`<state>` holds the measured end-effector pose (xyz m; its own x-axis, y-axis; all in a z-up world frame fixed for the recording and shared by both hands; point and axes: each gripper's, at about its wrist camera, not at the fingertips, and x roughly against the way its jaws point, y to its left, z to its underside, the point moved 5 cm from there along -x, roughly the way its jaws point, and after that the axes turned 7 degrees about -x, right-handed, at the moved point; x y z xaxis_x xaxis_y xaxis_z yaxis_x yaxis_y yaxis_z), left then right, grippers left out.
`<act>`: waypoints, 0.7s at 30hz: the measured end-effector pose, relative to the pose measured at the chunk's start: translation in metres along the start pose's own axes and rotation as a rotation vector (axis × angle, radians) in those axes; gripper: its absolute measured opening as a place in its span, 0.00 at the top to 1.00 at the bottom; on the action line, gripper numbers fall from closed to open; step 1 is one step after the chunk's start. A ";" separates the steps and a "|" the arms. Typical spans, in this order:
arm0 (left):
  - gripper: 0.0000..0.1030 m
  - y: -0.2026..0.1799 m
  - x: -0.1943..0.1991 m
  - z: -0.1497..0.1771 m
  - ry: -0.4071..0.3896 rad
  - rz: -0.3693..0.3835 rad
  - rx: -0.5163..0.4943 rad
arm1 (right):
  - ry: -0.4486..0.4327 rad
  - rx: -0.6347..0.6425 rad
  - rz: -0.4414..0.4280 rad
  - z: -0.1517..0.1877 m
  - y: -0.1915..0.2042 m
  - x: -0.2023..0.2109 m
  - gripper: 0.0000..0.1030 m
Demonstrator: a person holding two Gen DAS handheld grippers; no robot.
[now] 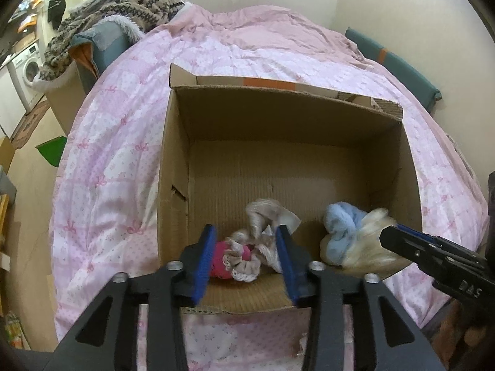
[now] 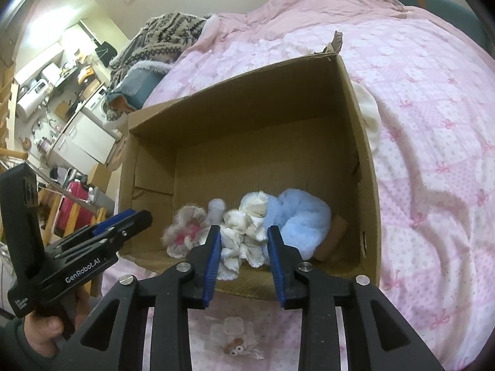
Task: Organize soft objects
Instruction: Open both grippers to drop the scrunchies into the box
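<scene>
Nearest: left tongs [image 1: 246, 239] poised over the near edge of the cardboard box [image 1: 411, 167], pointing steeply down. Blue pads [image 1: 205, 258] stand apart; nothing pressed between them. Seen through the gap: a pink and grey frilly soft toy [image 1: 239, 259] lying on the box floor near the front wall, slightly left of centre. No contact with the pads that I can make out.

Right tongs [image 2: 244, 244] alongside, same attitude, pads apart and gripping nothing. Below the gap lies a cream-white fluffy bundle [image 2: 247, 232]; just right of it, touching, a light-blue plush piece [image 2: 300, 222]. Whether cream and blue are one object or two, cannot tell. A small brown item [image 2: 332, 236] sits against the blue piece on the right side, by the box wall.

A person's hand [image 2: 46, 330] holds the left tool's grip, visible at lower left of the right view.

Box: open at the top, far half of its floor bare. It rests on the bed, on a pink quilt [image 1: 117, 142] printed with bows. A cream cloth [image 2: 369, 117] pokes out beside the box's right wall.

Farther: a patterned knit blanket [image 1: 136, 6] heaped at the bed's far left corner. Beyond, a washing machine [image 1: 29, 68].
</scene>
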<state>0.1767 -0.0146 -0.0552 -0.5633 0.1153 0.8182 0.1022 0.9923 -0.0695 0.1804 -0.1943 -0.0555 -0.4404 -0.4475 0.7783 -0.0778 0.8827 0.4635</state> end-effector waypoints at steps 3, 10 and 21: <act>0.42 0.000 0.003 -0.001 -0.019 -0.010 -0.002 | -0.044 -0.008 -0.003 -0.003 0.000 0.007 0.33; 0.40 0.001 0.005 -0.001 -0.015 -0.010 -0.006 | -0.040 -0.047 0.002 -0.006 -0.007 0.008 0.33; 0.40 0.011 0.022 0.008 -0.021 -0.031 0.013 | -0.049 -0.052 0.007 -0.001 -0.007 0.020 0.33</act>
<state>0.1590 -0.0010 -0.0423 -0.5832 0.0850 0.8079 0.0735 0.9959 -0.0518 0.1735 -0.2099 -0.0432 -0.4842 -0.4330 0.7603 -0.0291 0.8765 0.4806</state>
